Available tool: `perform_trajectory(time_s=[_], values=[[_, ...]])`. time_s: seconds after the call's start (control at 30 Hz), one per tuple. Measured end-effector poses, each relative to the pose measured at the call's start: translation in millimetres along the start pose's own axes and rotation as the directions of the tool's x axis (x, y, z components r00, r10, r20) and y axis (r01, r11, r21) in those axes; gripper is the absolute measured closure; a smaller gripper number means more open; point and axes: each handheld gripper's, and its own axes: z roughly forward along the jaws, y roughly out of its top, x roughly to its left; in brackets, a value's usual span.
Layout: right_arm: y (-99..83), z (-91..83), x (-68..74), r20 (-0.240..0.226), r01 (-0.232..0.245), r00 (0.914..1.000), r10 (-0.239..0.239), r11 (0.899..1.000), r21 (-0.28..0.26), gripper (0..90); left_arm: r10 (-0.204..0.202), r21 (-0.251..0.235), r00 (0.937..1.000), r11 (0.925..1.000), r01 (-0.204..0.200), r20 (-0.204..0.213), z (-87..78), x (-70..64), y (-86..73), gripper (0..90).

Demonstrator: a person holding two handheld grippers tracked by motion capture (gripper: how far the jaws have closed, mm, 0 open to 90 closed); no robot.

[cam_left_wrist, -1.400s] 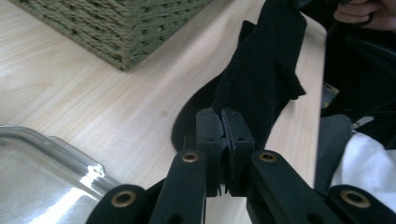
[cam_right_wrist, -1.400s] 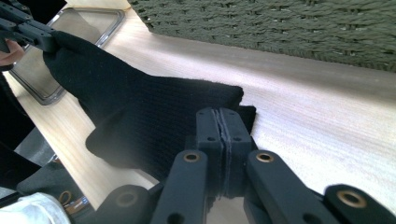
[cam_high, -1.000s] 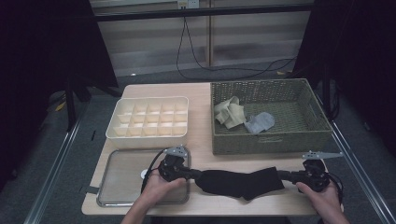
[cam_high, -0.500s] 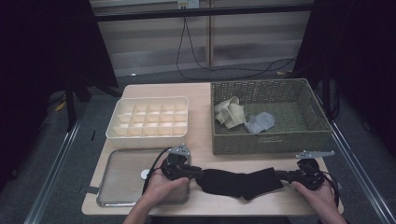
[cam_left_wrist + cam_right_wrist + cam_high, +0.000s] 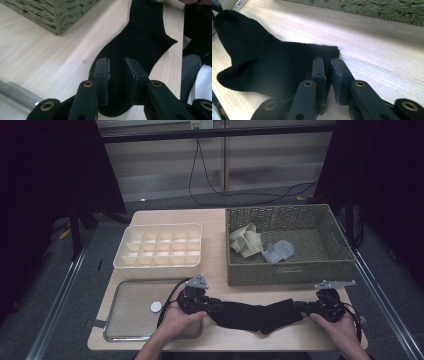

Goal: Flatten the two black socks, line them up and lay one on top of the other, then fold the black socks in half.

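— On the table's near edge, where's the black sock (image 5: pixel 255 314)?
— Flat, stretched between both hands. Left tool (image 5: pixel 117 82) stands slightly parted over its toe; right tool (image 5: pixel 329 75) pinches the cuff, nearly closed, both forearms low.

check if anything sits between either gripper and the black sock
Nothing visible does. The left gripper has the black sock between its jaws at one end, and the right gripper pinches the other end.
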Motion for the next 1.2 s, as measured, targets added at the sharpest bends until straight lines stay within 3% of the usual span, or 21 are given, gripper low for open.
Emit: perform_trajectory(time_s=[0.17, 0.23, 0.27, 0.37, 0.63, 0.67, 0.8, 1.2], values=[[3.5, 1.6, -1.5, -0.004, -0.004, 1.0000, 0.004, 1.000, 0.009, 79.8, 0.011, 0.032, 0.9999, 0.9994, -0.011, 0.001, 7.5, 1.3, -0.1, 72.1], [9.1, 3.4, -3.4, 0.005, 0.006, 1.0000, -0.006, 1.000, 0.023, 78.7, 0.028, 0.070, 0.9996, 0.9971, -0.028, 0.002, 12.2, 0.4, -0.9, 71.8], [10.2, 4.3, -3.9, 0.008, 0.008, 0.9999, -0.008, 1.000, 0.025, 77.0, 0.023, 0.057, 0.9997, 0.9981, -0.023, 0.004, 15.0, -0.6, -1.8, 70.6], [9.3, 6.1, -6.2, 0.011, 0.005, 0.9999, -0.006, 1.000, 0.011, 73.1, 0.025, 0.090, 0.9995, 0.9956, -0.023, -0.017, 17.7, 0.3, -2.0, 67.6], [5.1, 3.9, -6.9, 0.012, 0.002, 0.9999, -0.002, 1.000, -0.017, 65.8, 0.029, 0.088, 0.9990, 0.9958, -0.026, -0.035, 22.4, -2.2, -4.7, 65.8], [3.6, 2.7, -5.5, 0.015, 0.003, 0.9999, -0.003, 1.000, -0.018, 63.2, 0.042, 0.107, 0.9982, 0.9936, -0.037, -0.044, 22.1, -3.2, -4.2, 65.8], [1.2, 0.0, -4.1, 0.024, 0.008, 0.9997, -0.007, 1.000, -0.017, 59.0, 0.046, 0.105, 0.9983, 0.9935, -0.043, -0.035, 22.2, -2.0, -4.7, 65.7], [-1.1, 3.7, -3.3, 0.022, 0.021, 0.9995, -0.022, 1.000, 0.008, 58.0, 0.045, 0.092, 0.9984, 0.9949, -0.042, -0.035, 22.9, -2.8, -6.5, 65.0]])
